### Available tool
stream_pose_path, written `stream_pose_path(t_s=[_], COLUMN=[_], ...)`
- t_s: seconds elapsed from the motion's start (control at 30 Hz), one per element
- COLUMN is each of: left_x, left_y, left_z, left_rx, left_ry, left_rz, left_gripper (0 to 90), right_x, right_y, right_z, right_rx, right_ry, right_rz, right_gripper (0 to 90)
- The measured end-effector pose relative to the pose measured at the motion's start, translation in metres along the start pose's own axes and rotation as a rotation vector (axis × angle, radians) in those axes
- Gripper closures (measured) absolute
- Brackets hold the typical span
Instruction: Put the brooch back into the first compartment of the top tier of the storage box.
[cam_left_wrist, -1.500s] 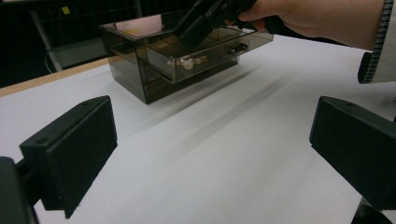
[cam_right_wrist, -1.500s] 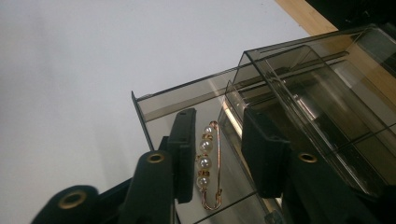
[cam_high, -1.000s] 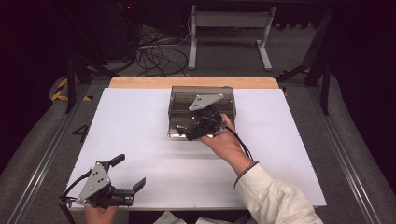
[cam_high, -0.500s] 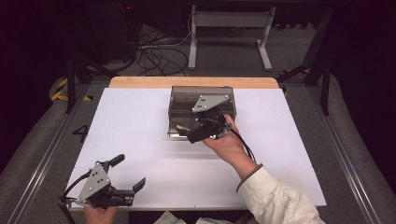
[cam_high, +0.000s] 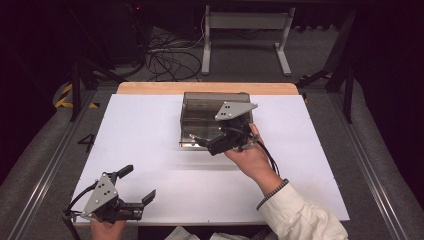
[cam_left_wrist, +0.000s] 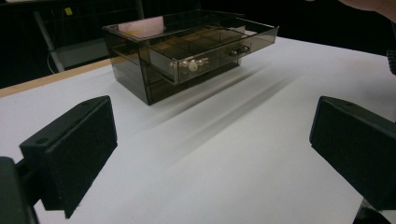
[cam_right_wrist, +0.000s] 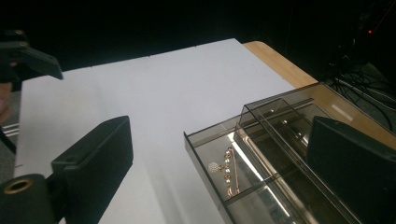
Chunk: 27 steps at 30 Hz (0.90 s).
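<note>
Room: dark, with cables (cam_high: 165, 52) on the floor behind and a grey metal stand (cam_high: 245, 30) at the far side.
Table: white top (cam_high: 150, 135) with a wooden edge (cam_high: 205, 88) at the back.
Box: smoky clear box (cam_high: 200, 107) with drawers, on the far middle of the table; its upper drawer (cam_right_wrist: 233, 172) is pulled out toward the person.
Jewellery: a gold piece with white beads (cam_right_wrist: 224, 170) lies in the front compartment of the open drawer; in the left gripper view it shows behind the drawer front (cam_left_wrist: 189, 65).
Right gripper: right gripper (cam_high: 207, 145) is over the front of the box, held by the right hand (cam_high: 250, 157).
Right jaws: wide apart, they have just been opening, and nothing is between the pads. In the right gripper view the drawer lies below and between the jaws, nearer to the right one; the beads are apart from both pads.
Left gripper: left gripper (cam_high: 137, 185) is at the near left corner of the table, well apart from the box.
Left jaws: wide open and empty; the box stands far ahead of them, a little to the left.
</note>
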<state>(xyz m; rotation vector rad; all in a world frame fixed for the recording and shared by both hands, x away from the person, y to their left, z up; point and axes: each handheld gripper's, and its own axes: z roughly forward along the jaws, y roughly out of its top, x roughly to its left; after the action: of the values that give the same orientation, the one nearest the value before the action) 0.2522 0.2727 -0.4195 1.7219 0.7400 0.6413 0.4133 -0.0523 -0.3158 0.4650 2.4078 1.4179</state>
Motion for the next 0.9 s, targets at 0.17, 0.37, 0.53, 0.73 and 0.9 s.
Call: stream_pose_path(t_s=[0.17, 0.37, 0.53, 0.73, 0.9], left_x=[0.001, 0.000, 0.000, 0.000, 0.000], left_y=[0.000, 0.001, 0.001, 0.001, 0.001], left_z=[0.001, 0.002, 0.001, 0.001, 0.001], left_rx=[0.000, 0.001, 0.002, -0.002, 0.001], left_ry=[0.000, -0.002, 0.001, 0.002, 0.002], left_rz=[0.003, 0.001, 0.004, 0.001, 0.004], left_gripper=[1.5, 1.5, 1.5, 1.5, 1.5], right_x=[0.000, -0.001, -0.003, -0.006, -0.010], right_y=[-0.005, -0.015, -0.022, -0.039, -0.057], right_z=[-0.015, -0.036, -0.054, -0.072, -0.084], right_rx=[-0.030, -0.063, -0.092, -0.111, -0.106], right_ry=[0.008, -0.005, -0.012, -0.027, -0.044], right_rz=[0.020, 0.028, 0.046, 0.065, 0.111], right_gripper=[5.2, 3.8, 3.3, 2.7, 1.2])
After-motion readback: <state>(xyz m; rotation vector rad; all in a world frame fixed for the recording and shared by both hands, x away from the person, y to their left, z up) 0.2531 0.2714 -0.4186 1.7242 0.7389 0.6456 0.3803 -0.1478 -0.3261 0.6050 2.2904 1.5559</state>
